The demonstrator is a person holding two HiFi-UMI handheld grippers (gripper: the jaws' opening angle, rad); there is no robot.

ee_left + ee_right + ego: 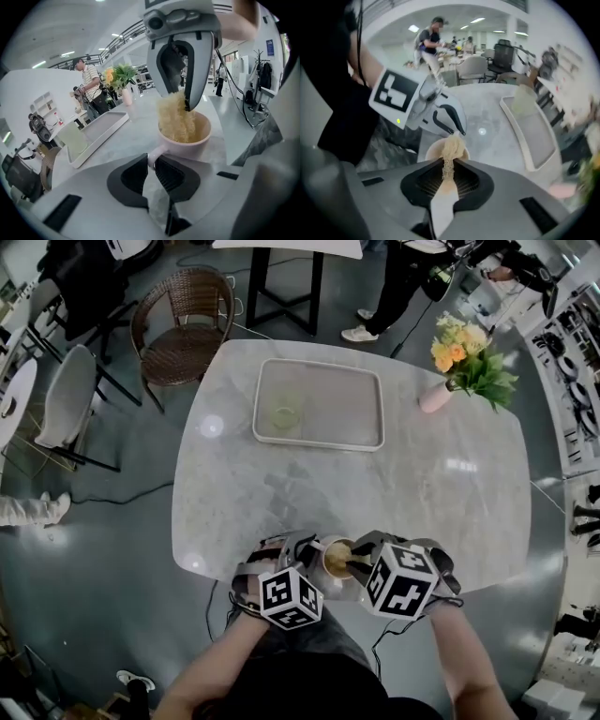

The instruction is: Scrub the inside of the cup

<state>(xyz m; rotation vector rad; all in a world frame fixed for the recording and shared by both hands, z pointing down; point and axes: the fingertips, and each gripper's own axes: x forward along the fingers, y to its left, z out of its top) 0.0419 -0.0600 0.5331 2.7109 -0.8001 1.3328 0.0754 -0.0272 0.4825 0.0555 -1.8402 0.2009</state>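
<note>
A pale pink cup (335, 557) stands near the table's front edge. My left gripper (307, 557) is shut on the cup handle (153, 156), whose loop sits between the dark pads. My right gripper (360, 565) points steeply down over the cup and is shut on a straw-coloured fibrous scrubber (176, 121). The scrubber's lower end is inside the cup (188, 142) and its top is pinched between the right gripper (188, 104) jaws. In the right gripper view the scrubber (450, 152) hangs from my right gripper (449, 165) into the cup (428, 149), with the left gripper (458, 131) just beyond it.
A white tray (319, 443) holding a clear glass (284, 416) lies mid-table. A pink vase of flowers (437, 395) stands at the far right. A wicker chair (187, 324) is beyond the table's far left corner, and a person (398, 282) stands further back.
</note>
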